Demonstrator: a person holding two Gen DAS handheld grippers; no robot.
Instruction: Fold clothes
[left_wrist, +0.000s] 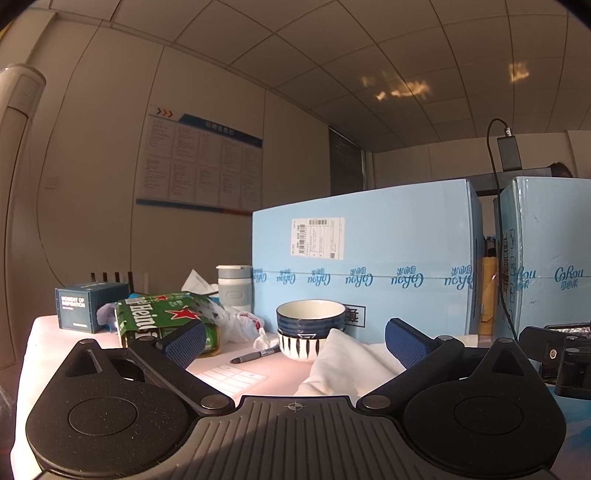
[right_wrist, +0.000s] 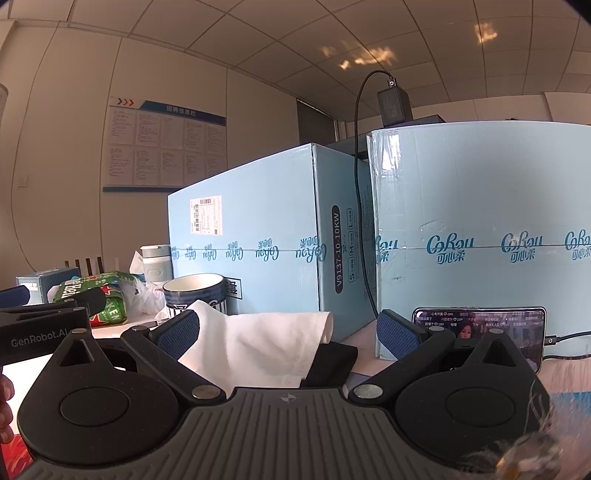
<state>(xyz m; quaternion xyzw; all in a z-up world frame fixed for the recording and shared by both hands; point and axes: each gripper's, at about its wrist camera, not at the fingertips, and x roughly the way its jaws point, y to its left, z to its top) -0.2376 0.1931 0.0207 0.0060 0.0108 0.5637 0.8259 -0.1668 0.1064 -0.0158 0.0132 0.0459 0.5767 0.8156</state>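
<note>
White garment (right_wrist: 255, 343) lies bunched on the worktop (left_wrist: 48, 347) between both spread, empty tongs, left (left_wrist: 295, 341) and right (right_wrist: 288, 334). Stacked bowls (left_wrist: 310, 326) stand at its 11 o'clock, blue cartons (right_wrist: 258, 236) behind, a phone (right_wrist: 480, 332) at 3 o'clock.

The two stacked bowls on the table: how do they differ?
The top bowl is dark blue outside with fine horizontal bands; the bottom bowl is white with dark vertical stripes. The top one shows its cream inside, while the bottom one's inside is covered. The white cloth hides part of the bottom bowl, not the top. Both are round, upright and similar in width.
</note>
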